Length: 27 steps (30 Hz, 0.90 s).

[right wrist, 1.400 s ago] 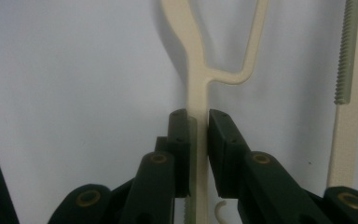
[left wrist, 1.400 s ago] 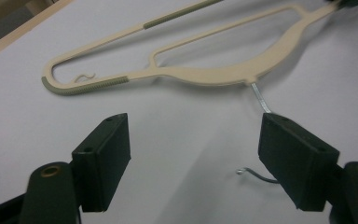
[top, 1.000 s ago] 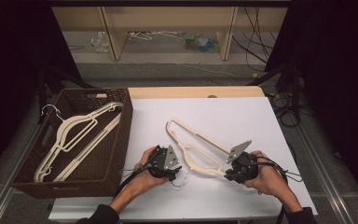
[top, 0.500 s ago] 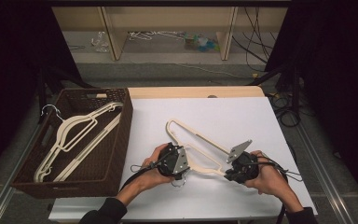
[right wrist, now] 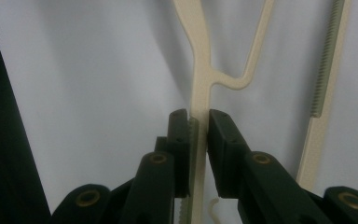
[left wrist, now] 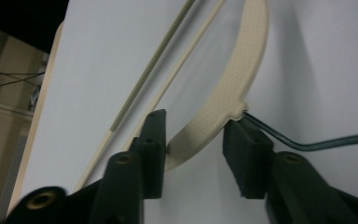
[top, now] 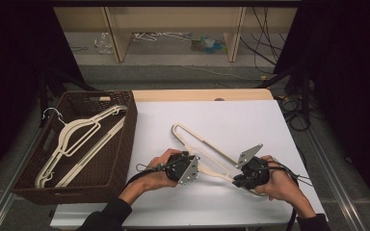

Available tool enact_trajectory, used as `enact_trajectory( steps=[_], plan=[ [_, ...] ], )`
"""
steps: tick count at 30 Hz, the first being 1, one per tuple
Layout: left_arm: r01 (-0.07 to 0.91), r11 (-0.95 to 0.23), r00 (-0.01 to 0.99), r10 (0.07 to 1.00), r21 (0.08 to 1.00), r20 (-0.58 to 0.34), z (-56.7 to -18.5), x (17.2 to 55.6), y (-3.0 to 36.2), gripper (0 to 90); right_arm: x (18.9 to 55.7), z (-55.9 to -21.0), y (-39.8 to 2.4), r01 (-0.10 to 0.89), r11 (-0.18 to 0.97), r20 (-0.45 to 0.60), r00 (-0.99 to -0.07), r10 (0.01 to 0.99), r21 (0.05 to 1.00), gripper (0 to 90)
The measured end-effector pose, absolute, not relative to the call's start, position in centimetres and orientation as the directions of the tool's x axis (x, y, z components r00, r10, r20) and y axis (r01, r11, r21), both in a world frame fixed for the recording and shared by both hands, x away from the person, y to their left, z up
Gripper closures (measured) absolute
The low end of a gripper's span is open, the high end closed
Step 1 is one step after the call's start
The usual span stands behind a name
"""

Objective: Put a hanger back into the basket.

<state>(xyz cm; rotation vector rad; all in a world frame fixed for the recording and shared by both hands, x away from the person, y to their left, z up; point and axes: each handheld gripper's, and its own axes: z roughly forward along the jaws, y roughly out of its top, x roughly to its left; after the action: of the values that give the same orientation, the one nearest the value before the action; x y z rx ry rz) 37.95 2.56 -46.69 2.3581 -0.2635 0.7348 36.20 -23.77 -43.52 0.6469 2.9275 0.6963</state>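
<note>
The right tool (right wrist: 198, 123) is clenched on one arm of the cream hanger (top: 207, 144) lying on the table (top: 250, 120). The left tool (left wrist: 193, 140), its jaws just closing around the curved neck (not pressing yet), should center there before lifting. I count one hanger between the tools and two in the brown basket (top: 125, 139) beyond the left tool.
</note>
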Motion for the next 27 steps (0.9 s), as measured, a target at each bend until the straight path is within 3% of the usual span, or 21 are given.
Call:
enact_trajectory(
  steps=[7, 11, 18, 23, 27],
  plan=[
    [-0.423, -0.780, 0.799, -0.083, 0.460, 0.595, -45.9, 37.6, 2.2, 68.7, 36.1, -43.4, -24.1, 0.394, 0.802, 0.040, -0.906, 0.422, 0.448, 79.2],
    [-0.453, -0.787, 0.779, -0.121, 0.419, 0.615, -45.0, 37.4, 2.1, 72.1, 35.8, -42.3, -24.5, 0.416, 0.766, 0.021, -0.884, 0.467, 0.490, 65.7],
    [-0.456, -0.776, 0.770, -0.097, 0.436, 0.631, -42.9, 36.8, 2.0, 78.4, 34.8, -38.9, -25.2, 0.396, 0.685, -0.028, -0.854, 0.520, 0.612, 45.5],
    [-0.444, -0.779, 0.767, -0.075, 0.443, 0.638, -41.1, 36.5, 1.9, 83.2, 34.3, -38.0, -25.4, 0.372, 0.636, -0.044, -0.841, 0.539, 0.676, 41.1],
    [-0.355, -0.793, 0.797, 0.020, 0.495, 0.604, -39.4, 36.6, 2.3, 85.2, 34.0, -36.8, -26.1, 0.360, 0.568, -0.061, -0.805, 0.590, 0.740, 39.4]
  ],
)
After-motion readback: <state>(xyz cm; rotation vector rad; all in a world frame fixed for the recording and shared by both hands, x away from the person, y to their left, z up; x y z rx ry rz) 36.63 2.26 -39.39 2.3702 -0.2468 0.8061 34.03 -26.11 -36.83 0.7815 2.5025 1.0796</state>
